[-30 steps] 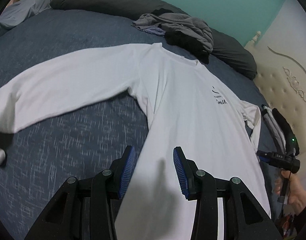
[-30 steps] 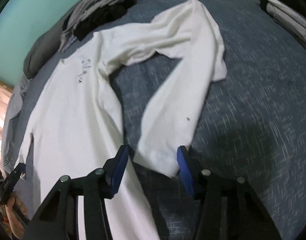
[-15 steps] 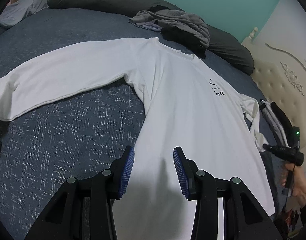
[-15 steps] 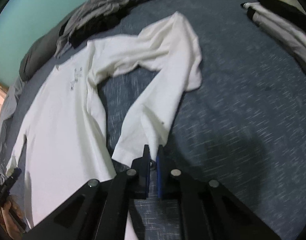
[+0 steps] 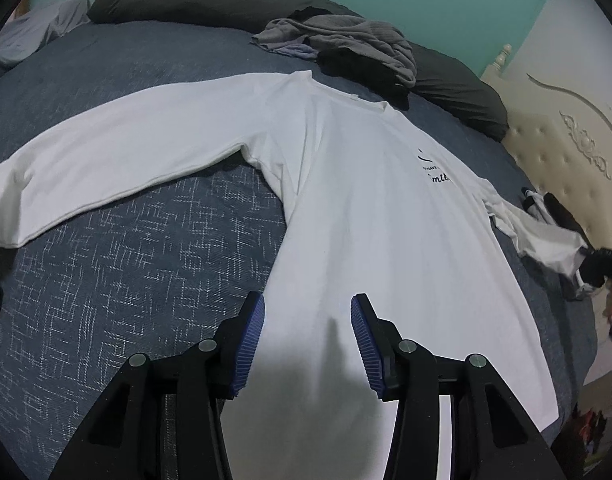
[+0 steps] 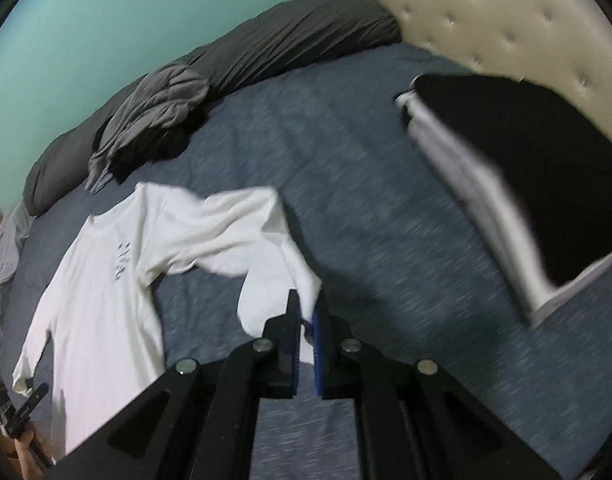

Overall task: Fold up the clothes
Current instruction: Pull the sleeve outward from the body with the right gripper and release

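Right gripper (image 6: 304,320) jaws clamp white shirt (image 5: 369,216) sleeve cuff — left gripper (image 5: 307,320) agape.

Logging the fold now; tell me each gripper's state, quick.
Left gripper: open, holding nothing, over the white long-sleeve shirt.
Right gripper: shut on the shirt's sleeve cuff.
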`<state>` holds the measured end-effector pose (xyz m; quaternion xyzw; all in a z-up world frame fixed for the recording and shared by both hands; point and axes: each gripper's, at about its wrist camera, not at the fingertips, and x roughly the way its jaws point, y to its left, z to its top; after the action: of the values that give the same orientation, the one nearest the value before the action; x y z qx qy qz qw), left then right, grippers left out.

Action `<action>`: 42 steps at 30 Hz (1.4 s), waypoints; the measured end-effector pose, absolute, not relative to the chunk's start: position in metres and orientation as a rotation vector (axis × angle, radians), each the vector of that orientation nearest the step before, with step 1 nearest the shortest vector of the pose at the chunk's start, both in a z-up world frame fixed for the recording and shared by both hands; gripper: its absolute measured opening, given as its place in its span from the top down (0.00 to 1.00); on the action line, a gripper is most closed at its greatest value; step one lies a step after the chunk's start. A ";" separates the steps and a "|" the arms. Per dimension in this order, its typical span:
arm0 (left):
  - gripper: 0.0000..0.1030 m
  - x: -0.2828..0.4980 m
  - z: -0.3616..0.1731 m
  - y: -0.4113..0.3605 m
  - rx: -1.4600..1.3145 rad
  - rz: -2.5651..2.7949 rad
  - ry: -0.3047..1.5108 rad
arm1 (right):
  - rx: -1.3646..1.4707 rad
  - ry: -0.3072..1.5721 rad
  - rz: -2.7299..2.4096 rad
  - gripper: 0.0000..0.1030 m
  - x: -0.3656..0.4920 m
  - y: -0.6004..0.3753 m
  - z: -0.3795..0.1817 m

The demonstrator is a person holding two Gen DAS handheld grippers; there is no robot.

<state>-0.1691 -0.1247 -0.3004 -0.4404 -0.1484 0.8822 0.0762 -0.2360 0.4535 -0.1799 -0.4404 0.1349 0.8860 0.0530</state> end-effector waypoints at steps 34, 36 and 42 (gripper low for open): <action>0.52 -0.177 -0.303 -0.122 -1.361 2.656 -0.364 | -1.208 0.120 2.451 0.85 -0.312 0.549 -0.192; 0.52 -0.176 -0.301 -0.125 -1.354 2.657 -0.379 | -1.192 0.119 2.449 0.71 -0.306 0.548 -0.189; 0.52 -0.173 -0.290 -0.130 -1.325 2.675 -0.391 | -1.121 0.207 2.519 0.57 -0.276 0.533 -0.172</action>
<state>-0.1735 -0.1296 -0.2905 -0.4392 -0.1296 0.8866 0.0653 -0.2756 0.5330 -0.1720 -0.3983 0.0736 0.8949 0.1872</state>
